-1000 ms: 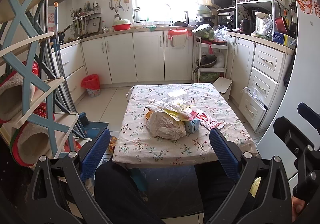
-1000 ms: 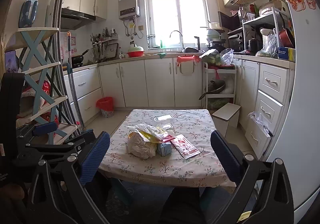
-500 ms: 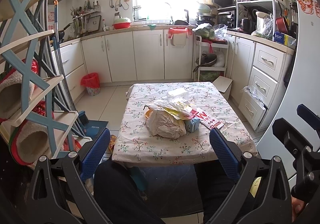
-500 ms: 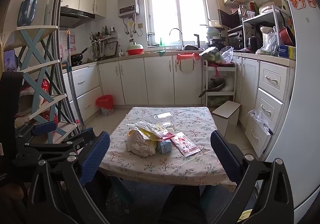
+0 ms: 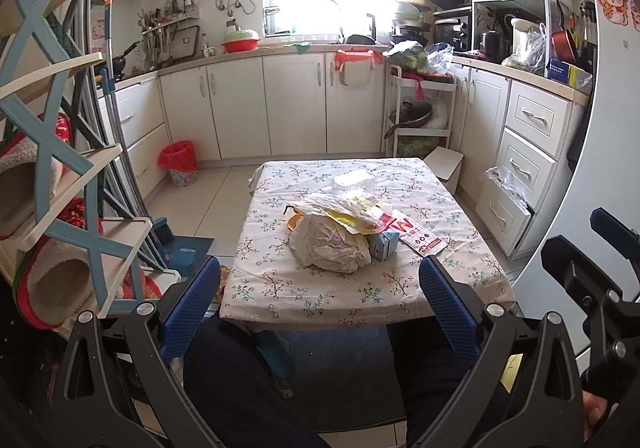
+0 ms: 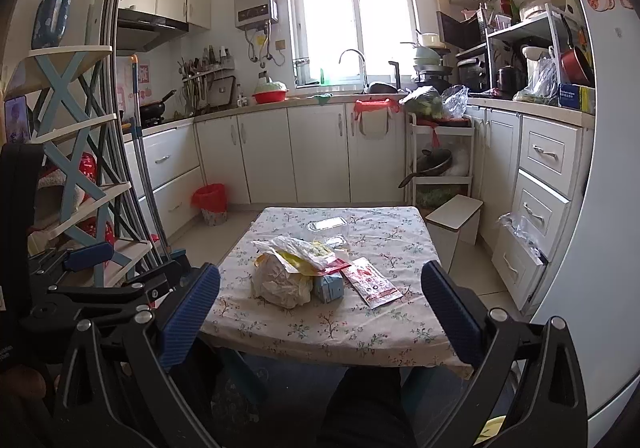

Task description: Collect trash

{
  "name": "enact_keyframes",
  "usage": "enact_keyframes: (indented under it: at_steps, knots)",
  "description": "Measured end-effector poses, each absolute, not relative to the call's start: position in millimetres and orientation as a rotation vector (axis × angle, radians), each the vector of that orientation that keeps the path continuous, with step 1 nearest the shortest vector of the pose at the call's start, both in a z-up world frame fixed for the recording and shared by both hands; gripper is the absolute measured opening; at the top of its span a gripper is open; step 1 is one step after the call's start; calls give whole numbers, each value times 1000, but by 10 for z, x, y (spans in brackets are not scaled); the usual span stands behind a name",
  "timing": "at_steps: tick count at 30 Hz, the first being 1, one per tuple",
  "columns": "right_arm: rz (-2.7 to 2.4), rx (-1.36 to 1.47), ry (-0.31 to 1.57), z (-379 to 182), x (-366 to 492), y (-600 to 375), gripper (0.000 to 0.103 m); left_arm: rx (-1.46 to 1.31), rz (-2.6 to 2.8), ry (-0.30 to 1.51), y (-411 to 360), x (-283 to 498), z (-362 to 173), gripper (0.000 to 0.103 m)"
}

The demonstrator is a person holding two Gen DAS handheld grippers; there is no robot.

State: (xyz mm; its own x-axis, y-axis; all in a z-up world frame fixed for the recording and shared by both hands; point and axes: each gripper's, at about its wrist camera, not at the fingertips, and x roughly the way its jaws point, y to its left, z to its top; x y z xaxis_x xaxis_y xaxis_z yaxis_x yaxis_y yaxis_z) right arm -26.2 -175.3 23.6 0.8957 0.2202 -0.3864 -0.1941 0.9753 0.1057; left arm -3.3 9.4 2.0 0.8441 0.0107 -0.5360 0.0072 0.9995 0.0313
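Ahead of the jaws, the crumpled bag hides part of the blue carton; print on the red packet is too small to read.

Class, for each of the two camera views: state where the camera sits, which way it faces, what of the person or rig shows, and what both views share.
Left wrist: rides the left claw, open, facing the table and kitchen window; the person's dark-trousered legs show below, the right claw at right edge.
Right wrist: rides the right claw, open, higher, same heading; the left claw at left edge.
Shared: crumpled plastic bag, blue carton, red bin.
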Motion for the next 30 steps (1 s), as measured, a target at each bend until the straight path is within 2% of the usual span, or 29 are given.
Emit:
enact_keyframes:
  at_steps: [6, 12, 21, 26, 28, 30]
  knots:
    - [206, 28, 445, 84, 5, -1787, 97, 2, -6, 621, 314, 253, -192, 95]
    - [199, -14, 566, -327, 584, -1881, 97, -38, 9, 677, 520, 703, -497, 95]
    - [194, 8, 792, -1075, 1635, -2115, 97, -164, -77, 788, 506, 1729, -975, 95]
    - [201, 11, 855, -1335, 2021, -2091, 97, -259, -46, 880, 518, 2501, -1386, 95]
    - [208, 4, 871, -1400, 2132, -2077, 96, -317, -22, 887, 591, 2708, -1495, 94]
    - [215, -7, 886, -1460, 2241, -2059, 96, -343, -2, 894, 636, 2852, -1567, 89]
